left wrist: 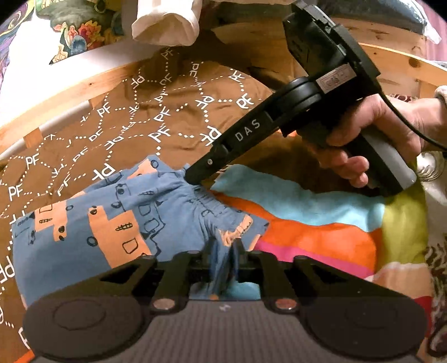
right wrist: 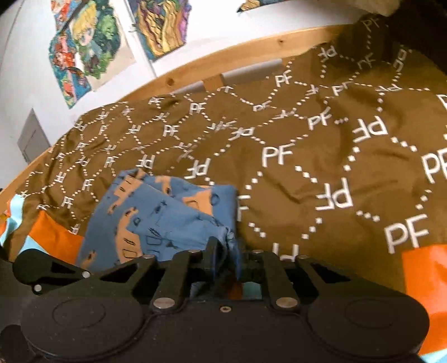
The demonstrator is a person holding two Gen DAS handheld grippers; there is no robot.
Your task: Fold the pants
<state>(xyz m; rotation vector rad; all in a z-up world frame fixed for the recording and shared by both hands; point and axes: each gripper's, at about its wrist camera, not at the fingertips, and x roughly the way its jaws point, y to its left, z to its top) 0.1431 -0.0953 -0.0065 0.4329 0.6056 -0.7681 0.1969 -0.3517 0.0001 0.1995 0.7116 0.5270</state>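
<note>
Small blue pants (left wrist: 83,217) with orange patches and black drawings lie on a brown bedspread (left wrist: 173,123). Their gathered waistband faces me in the left wrist view. My left gripper (left wrist: 223,251) is shut on a bunch of the waistband fabric at the near edge. My right gripper (left wrist: 192,177), held by a person's hand (left wrist: 371,134), comes in from the right with its tip on the far end of the waistband. In the right wrist view the pants (right wrist: 156,212) lie folded over, and blue cloth is pinched between the fingers of my right gripper (right wrist: 223,251).
A multicoloured blanket (left wrist: 321,223) in blue, orange, pink and yellow lies under and to the right of the pants. A wooden bed rail (right wrist: 223,53) runs along the far side by a white wall with colourful pictures (right wrist: 92,47). A white cloth (left wrist: 167,25) hangs at the top.
</note>
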